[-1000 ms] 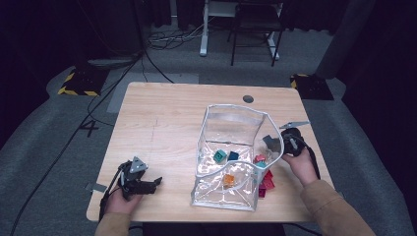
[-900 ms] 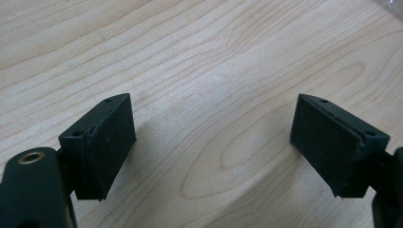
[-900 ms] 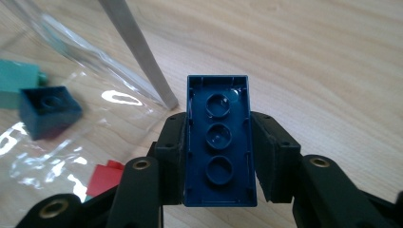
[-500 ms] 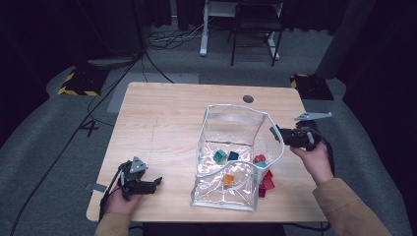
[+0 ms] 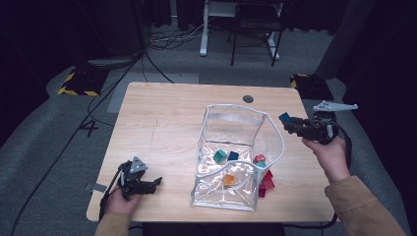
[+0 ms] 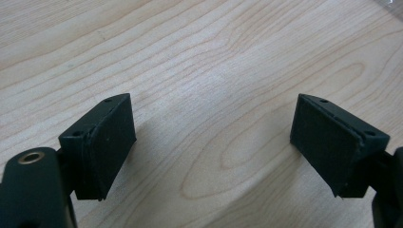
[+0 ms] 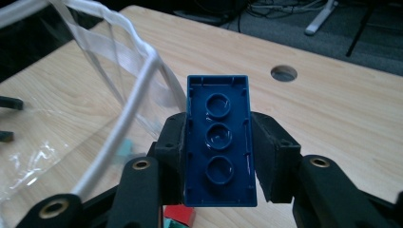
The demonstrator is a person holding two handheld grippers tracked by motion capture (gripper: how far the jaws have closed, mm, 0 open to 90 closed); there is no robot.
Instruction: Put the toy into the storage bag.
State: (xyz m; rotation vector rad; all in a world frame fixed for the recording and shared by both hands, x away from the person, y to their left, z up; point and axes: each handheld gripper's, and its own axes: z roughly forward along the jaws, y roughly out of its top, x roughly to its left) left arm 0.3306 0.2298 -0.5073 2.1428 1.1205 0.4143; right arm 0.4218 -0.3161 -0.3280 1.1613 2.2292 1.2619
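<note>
One blue brick clamped in right claw (underside showing), left claw gaping, empty

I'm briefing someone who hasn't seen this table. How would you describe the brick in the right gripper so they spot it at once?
Start at the clear bag standing on the wooden table; just beyond its right rim the right gripper hangs above the tabletop. Between its jaws sits a dark blue brick, hollow underside showing three round tubes. The other bricks, teal, orange and red, lie in or beside the bag.
</note>
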